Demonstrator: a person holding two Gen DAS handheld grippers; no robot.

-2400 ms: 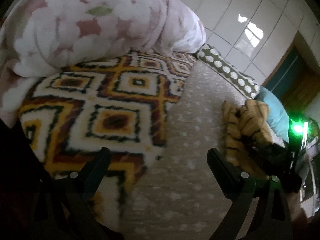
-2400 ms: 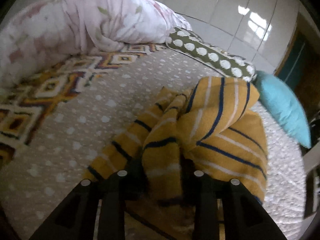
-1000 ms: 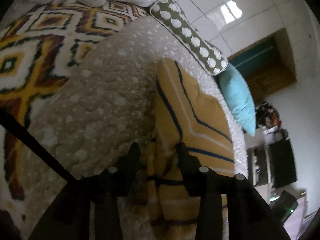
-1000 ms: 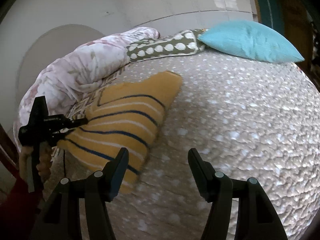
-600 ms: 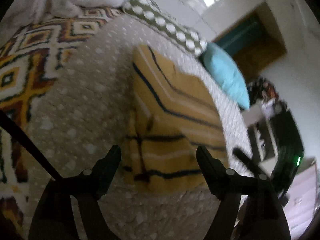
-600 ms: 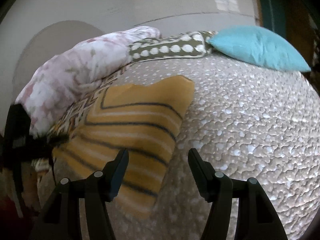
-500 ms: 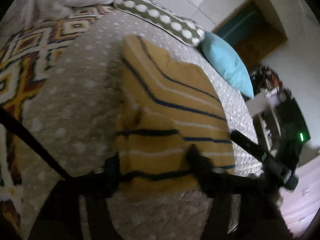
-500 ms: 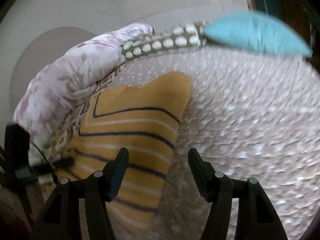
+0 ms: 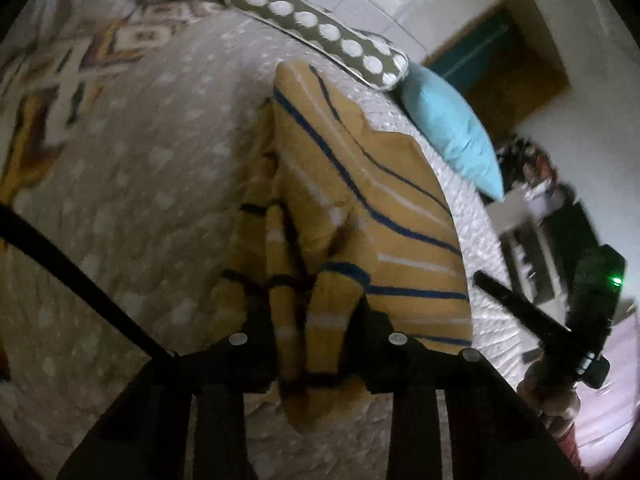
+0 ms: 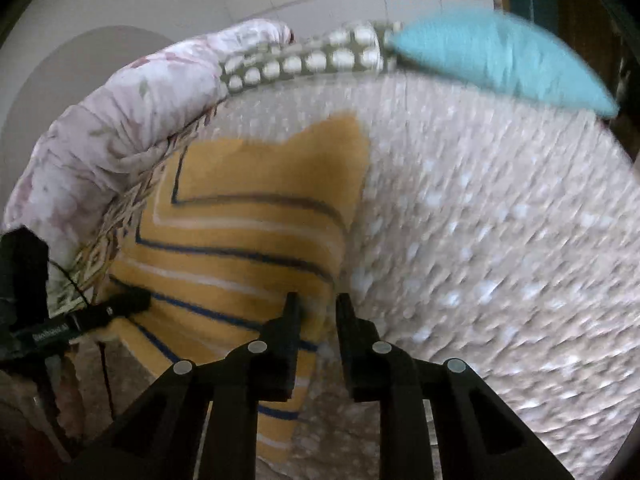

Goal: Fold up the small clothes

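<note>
Left gripper (image 9: 316,316): yours is pinching a bunched fold of the yellow striped garment (image 9: 360,200).
Right gripper (image 10: 316,312): pinching the garment's edge — on the bed (image 10: 500,240).

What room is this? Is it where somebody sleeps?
Most likely a bedroom. A bed with a dotted quilt fills the view, with a teal pillow and a spotted bolster at its far edge and a flowery duvet bunched alongside.

We see a bed (image 10: 500,240) under a dotted beige cover. On it lie a striped mustard garment (image 10: 248,216), a teal pillow (image 10: 500,56) and spotted bolster (image 10: 312,60) at the far edge, and a floral quilt (image 10: 132,120) far left.
</note>
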